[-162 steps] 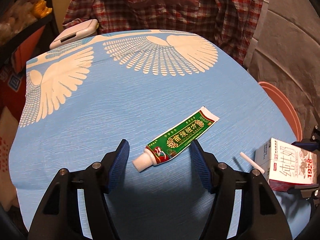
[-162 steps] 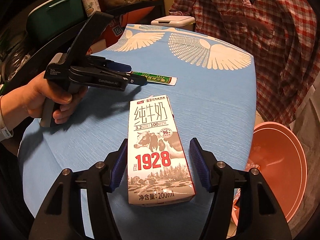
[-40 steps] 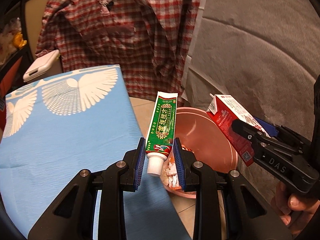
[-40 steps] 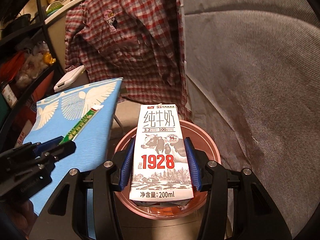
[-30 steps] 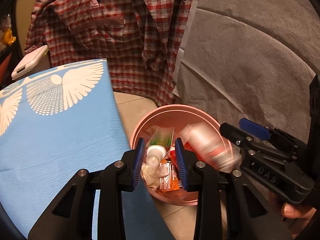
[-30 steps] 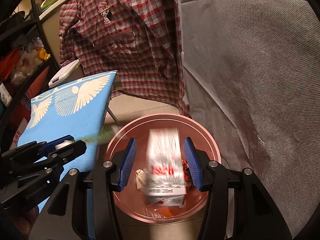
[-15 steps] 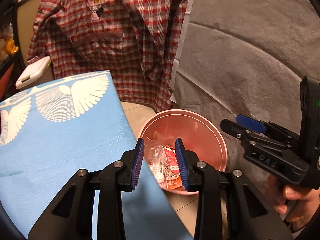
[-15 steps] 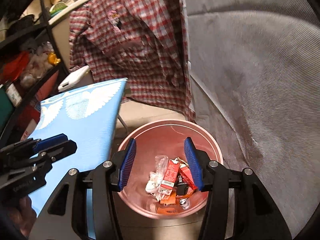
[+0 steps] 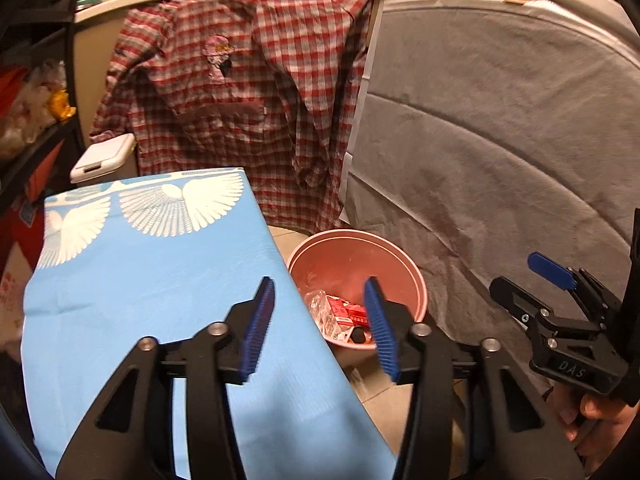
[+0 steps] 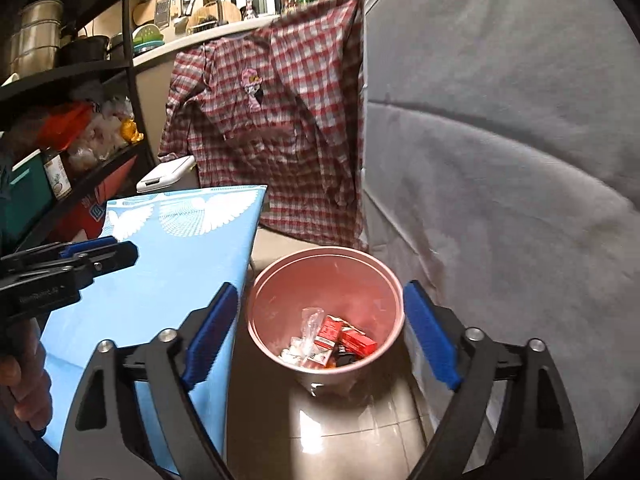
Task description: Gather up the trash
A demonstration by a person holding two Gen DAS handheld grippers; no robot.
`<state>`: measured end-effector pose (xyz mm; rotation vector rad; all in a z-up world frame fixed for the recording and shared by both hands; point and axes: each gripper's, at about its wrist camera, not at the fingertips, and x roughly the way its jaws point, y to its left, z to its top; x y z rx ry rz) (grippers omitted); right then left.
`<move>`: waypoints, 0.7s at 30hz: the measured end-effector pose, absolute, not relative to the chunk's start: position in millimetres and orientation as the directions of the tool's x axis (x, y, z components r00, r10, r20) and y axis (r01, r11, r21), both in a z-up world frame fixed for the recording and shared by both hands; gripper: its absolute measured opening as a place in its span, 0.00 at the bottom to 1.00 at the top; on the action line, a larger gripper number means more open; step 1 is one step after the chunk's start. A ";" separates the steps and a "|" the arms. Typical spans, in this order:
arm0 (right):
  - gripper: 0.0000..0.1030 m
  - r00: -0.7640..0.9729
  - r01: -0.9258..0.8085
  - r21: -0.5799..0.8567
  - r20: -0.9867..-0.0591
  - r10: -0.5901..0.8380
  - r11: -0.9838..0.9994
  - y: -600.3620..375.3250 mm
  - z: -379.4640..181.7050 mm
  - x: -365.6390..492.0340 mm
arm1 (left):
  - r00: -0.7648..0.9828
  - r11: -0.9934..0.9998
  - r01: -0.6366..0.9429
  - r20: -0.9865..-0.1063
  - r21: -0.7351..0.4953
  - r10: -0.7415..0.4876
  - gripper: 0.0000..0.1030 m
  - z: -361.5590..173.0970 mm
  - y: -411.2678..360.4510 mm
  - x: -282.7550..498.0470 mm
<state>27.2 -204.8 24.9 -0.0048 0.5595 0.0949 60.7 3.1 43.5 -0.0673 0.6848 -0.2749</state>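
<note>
Beside our blue table's (image 9: 152, 280) edge stands the pink bin (image 10: 384, 276), floor around it bare. Our left gripper (image 9: 318, 322) and right gripper (image 10: 316, 336) are opening, empty; the milk carton (image 10: 334, 330) lies tilted inside.

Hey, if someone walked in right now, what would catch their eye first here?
Probably the pink bin on the floor beside the blue table, with red cartons and wrappers at its bottom. Behind it hangs a red plaid shirt, next to a grey mattress. Both grippers, left and right, are empty above the bin, their jaws opening.
</note>
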 end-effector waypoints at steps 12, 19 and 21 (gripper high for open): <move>0.95 0.838 0.011 -0.017 -0.545 -0.018 1.000 -223.1 19.9 -38.6 | 0.777 0.975 0.104 -0.596 -0.196 -0.203 0.82 23.6 5.1 -31.7; 0.95 0.827 0.022 -0.050 -0.561 -0.047 0.998 -221.2 9.1 -43.3 | 0.759 0.983 0.064 -0.631 -0.169 -0.158 0.89 8.2 0.4 -33.7; 0.95 0.825 0.023 -0.047 -0.563 -0.045 0.999 -221.8 6.7 -45.0 | 0.759 0.985 0.056 -0.634 -0.164 -0.149 0.90 6.4 -2.2 -30.7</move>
